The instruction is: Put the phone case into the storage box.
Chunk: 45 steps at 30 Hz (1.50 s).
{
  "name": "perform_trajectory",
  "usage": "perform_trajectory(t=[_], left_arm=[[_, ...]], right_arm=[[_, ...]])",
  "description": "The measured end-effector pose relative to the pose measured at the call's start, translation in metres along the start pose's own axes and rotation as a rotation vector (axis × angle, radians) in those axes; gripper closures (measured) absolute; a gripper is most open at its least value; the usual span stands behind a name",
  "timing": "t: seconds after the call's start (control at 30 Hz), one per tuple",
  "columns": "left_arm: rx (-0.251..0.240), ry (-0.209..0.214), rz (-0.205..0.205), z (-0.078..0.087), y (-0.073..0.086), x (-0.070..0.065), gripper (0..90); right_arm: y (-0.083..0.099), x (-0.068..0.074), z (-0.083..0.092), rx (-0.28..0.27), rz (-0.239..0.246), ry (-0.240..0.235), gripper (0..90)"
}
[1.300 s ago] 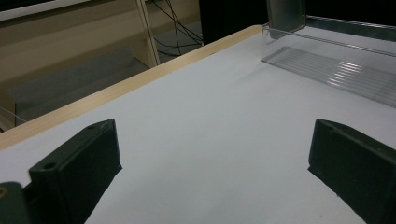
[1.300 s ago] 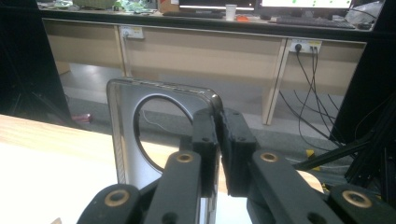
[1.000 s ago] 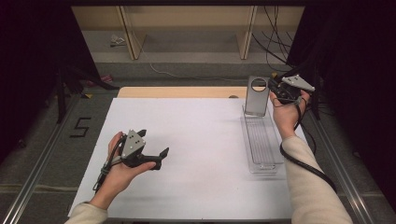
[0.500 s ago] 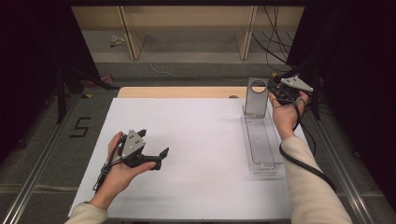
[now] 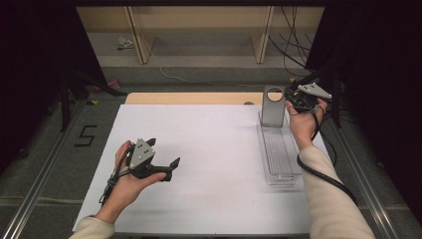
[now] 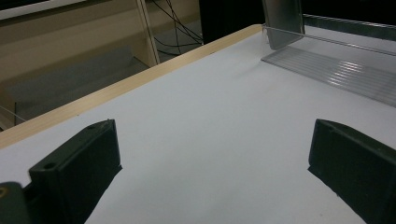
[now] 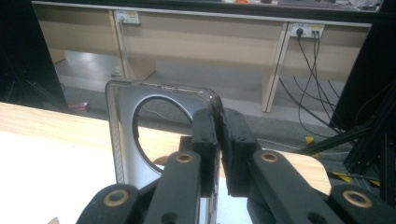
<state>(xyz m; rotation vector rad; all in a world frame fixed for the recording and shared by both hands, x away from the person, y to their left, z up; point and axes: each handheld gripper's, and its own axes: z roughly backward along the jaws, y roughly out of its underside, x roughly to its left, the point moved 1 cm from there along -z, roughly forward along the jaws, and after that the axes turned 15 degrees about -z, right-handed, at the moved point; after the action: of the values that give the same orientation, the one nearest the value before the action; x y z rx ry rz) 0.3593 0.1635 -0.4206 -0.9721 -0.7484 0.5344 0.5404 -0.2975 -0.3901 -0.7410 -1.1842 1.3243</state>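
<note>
At the left of the white table top (image 5: pixel 214 149), towards its near edge, the left gripper (image 5: pixel 161 159) lies in the person's left hand (image 5: pixel 127 181) with its jaws spread wide and nothing between them; in the left gripper view both jaws are cut off by the bottom of the picture. Along the right edge a clear plastic tray (image 5: pixel 278 154) runs with its long axis from the near edge to the far one, hard to make out against the white. At its far end a grey metal plate with a round hole (image 5: pixel 273 105) stands upright, its lower part blurred behind the tray wall. The right gripper (image 7: pixel 219 140) pinches that plate's right edge, jaws nearly together on the thin metal.
</note>
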Motion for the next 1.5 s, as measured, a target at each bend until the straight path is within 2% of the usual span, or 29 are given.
perform_trajectory(t=[1.03, 1.33, 1.5], left_arm=[[0.002, 0.0, -0.002, 0.0, 0.0, 0.0, 1.6], [-0.001, -0.003, -0.001, 0.0, 0.0, 0.0, 1.6], [0.002, -0.001, -0.003, 0.0, 0.0, 0.0, 1.6]], right_arm=[[0.01, -0.005, -0.007, 0.048, -0.007, 0.007, 85.1], [0.01, -0.006, -0.008, 0.045, -0.008, 0.008, 85.0], [0.011, -0.007, -0.009, 0.051, -0.009, 0.008, 81.7]])
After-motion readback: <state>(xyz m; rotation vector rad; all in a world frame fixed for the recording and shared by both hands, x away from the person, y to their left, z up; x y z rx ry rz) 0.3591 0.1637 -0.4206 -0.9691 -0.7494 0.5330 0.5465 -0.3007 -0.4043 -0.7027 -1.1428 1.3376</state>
